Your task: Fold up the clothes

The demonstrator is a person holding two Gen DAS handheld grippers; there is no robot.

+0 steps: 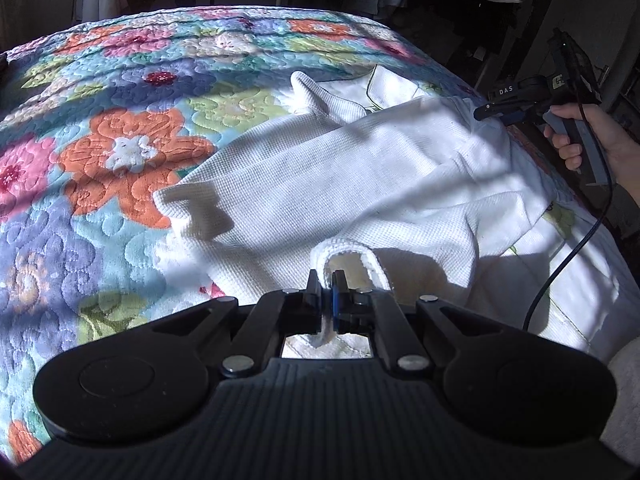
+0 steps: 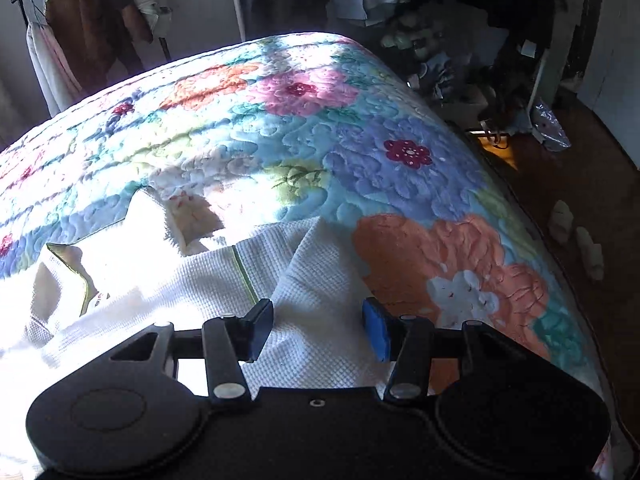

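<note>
The white waffle-knit garment (image 1: 360, 184) lies spread on the bed, over a floral quilt (image 1: 120, 152) of orange, pink and purple flowers, and sunlight cuts hard across both. The left gripper (image 1: 328, 284) is low at the near edge of the cloth, and its jaws are pressed together on a thick rolled hem of the garment; the white edge loops up and over right in front of the fingertips and a strip of it hangs down between them. Out on the far right of the left wrist view, the right gripper (image 1: 486, 112) sits at the far right corner of the garment, a bare hand (image 1: 576, 140) wrapped around its handle and a black cable (image 1: 568, 248) trailing down from it.

From the right wrist view, the right gripper (image 2: 318, 332) has its jaws wide apart, the dark pad on one side and the blue pad (image 2: 378, 334) on the other, with a fold of the white cloth (image 2: 312, 280) lying between and beneath them. Nothing is pinched there. A thin green seam line (image 2: 245, 276) runs across the fabric just ahead of the dark pad. The quilt (image 2: 400, 160) fills the bed beyond, and clothes hang on a rack (image 2: 80, 32) in the dim background, with dark wooden floor (image 2: 568, 192) off to the right.
</note>
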